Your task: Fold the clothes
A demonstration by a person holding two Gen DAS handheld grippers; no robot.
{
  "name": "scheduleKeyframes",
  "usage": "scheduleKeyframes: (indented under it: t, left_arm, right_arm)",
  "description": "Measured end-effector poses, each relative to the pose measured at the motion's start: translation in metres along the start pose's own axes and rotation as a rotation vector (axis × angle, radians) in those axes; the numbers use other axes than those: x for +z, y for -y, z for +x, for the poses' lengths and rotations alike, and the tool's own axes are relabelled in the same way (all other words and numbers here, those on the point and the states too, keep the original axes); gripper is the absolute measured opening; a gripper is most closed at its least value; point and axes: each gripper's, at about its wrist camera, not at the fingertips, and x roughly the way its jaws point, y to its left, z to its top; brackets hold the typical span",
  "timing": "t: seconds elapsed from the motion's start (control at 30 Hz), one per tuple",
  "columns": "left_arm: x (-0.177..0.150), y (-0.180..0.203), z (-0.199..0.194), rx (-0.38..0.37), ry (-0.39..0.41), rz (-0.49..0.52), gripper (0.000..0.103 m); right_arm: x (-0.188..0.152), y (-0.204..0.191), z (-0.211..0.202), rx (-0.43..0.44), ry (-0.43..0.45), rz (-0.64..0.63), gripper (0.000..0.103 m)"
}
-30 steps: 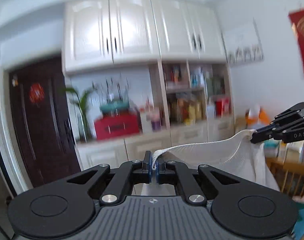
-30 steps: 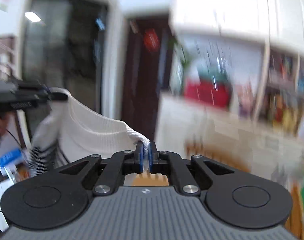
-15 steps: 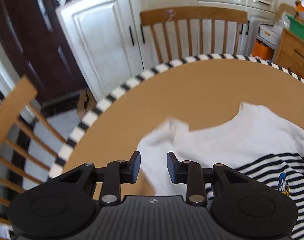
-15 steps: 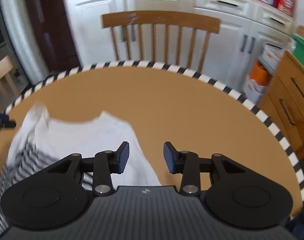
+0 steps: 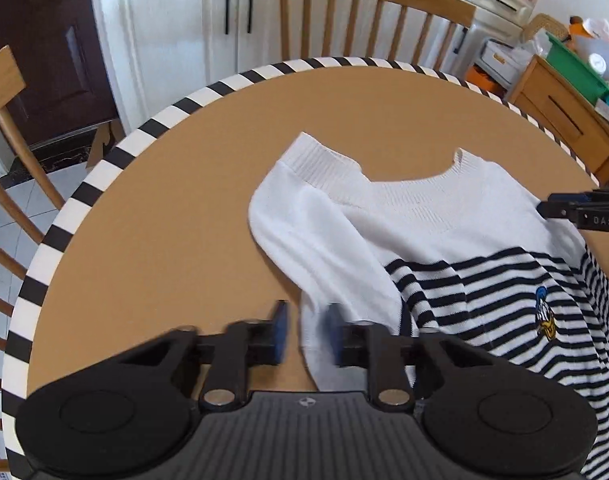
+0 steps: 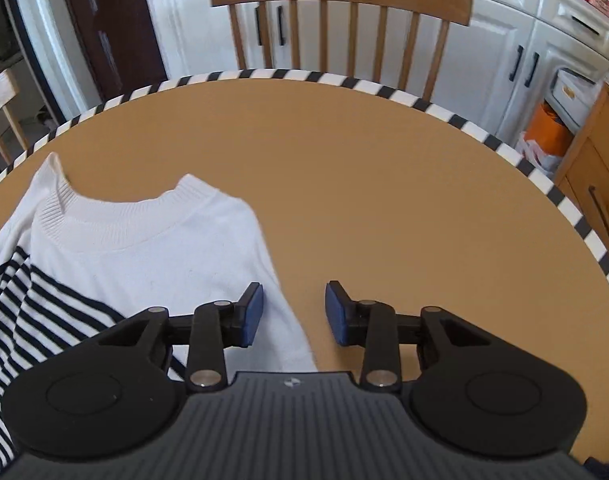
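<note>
The sweater lies flat on the tabletop. Left gripper fingers, blurred, stand apart over its sleeve; right gripper fingers are closing, unclenched, astride its edge.

One white sweater with black stripes lies on one round worktop edged in black and white. Two claws: left claw, right claw. Two wooden chairs: far chair, side chair.

L claw jaws apart; R claw closing, both angled down.
</note>
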Motion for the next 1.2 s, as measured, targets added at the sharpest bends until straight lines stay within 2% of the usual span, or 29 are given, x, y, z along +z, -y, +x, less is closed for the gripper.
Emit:
scheduleKeyframes:
  t: [0.07,0.1,0.2,0.3,0.5,0.53,0.63,0.7,0.73,0.77,0.8,0.83,0.87,0.93,1.0,1.07,1.13,1.17,1.2]
  left_arm:
    - [0.0,0.002,-0.001,0.007,-0.004,0.004,0.005]
    - [0.0,0.004,-0.003,0.026,-0.006,0.015,0.004]
    - [0.006,-0.005,-0.006,0.131,-0.017,0.042,0.002]
    - [0.015,-0.023,-0.008,0.246,-0.024,0.067,0.002]
    - [0.047,-0.046,-0.001,0.389,0.021,0.168,0.002]
    - [0.053,-0.044,0.002,0.394,0.026,0.203,0.002]
    - [0.062,-0.037,0.009,0.368,-0.034,0.286,0.003]
    - [0.065,-0.038,0.004,0.382,-0.048,0.326,0.009]
    - [0.067,-0.042,0.0,0.387,-0.06,0.321,0.016]
    - [0.071,-0.048,-0.005,0.387,-0.074,0.302,0.027]
    - [0.075,-0.054,-0.01,0.387,-0.083,0.279,0.034]
    - [0.08,-0.06,-0.015,0.386,-0.071,0.258,0.04]
    - [0.084,-0.064,-0.021,0.367,-0.038,0.242,0.04]
    - [0.093,-0.063,-0.026,0.267,0.064,0.225,0.039]
    - [0.099,-0.051,-0.017,0.196,0.122,0.276,0.039]
    - [0.102,-0.038,-0.003,0.246,0.105,0.345,0.039]
    - [0.104,-0.04,0.006,0.305,0.076,0.336,0.039]
    - [0.103,-0.043,0.006,0.297,0.082,0.316,0.038]
    - [0.102,-0.048,0.004,0.248,0.106,0.297,0.038]
  right_arm:
    - [-0.001,-0.005,-0.002,0.037,-0.006,-0.004,0.007]
    - [-0.002,-0.009,-0.003,0.031,-0.003,-0.023,0.005]
    - [-0.002,-0.015,-0.007,-0.035,0.018,-0.083,0.003]
    - [0.003,-0.004,-0.007,-0.103,0.019,-0.077,0.003]
    - [0.013,0.008,-0.007,-0.208,0.046,-0.077,0.0]
    - [0.015,0.009,-0.007,-0.223,0.053,-0.075,0.0]
    - [0.02,0.014,-0.008,-0.13,0.058,0.008,0.003]
    - [0.021,0.012,-0.015,-0.075,0.096,0.018,0.012]
    - [0.024,0.013,-0.014,-0.041,0.097,0.036,0.016]
    - [0.027,0.013,-0.014,-0.006,0.099,0.054,0.026]
    - [0.029,0.014,-0.013,0.027,0.1,0.071,0.033]
    - [0.031,0.013,-0.01,0.047,0.098,0.079,0.034]
    - [0.032,0.01,-0.006,0.054,0.093,0.071,0.033]
    - [0.035,0.001,0.003,0.046,0.083,0.048,0.034]
    - [0.037,-0.007,0.015,0.06,0.055,0.044,0.035]
    - [0.036,-0.013,0.022,0.084,0.035,0.037,0.035]
    - [0.034,-0.019,0.024,0.094,0.028,0.016,0.035]
    - [0.032,-0.022,0.025,0.096,0.028,0.005,0.037]
    - [0.032,-0.024,0.025,0.092,0.034,-0.007,0.036]
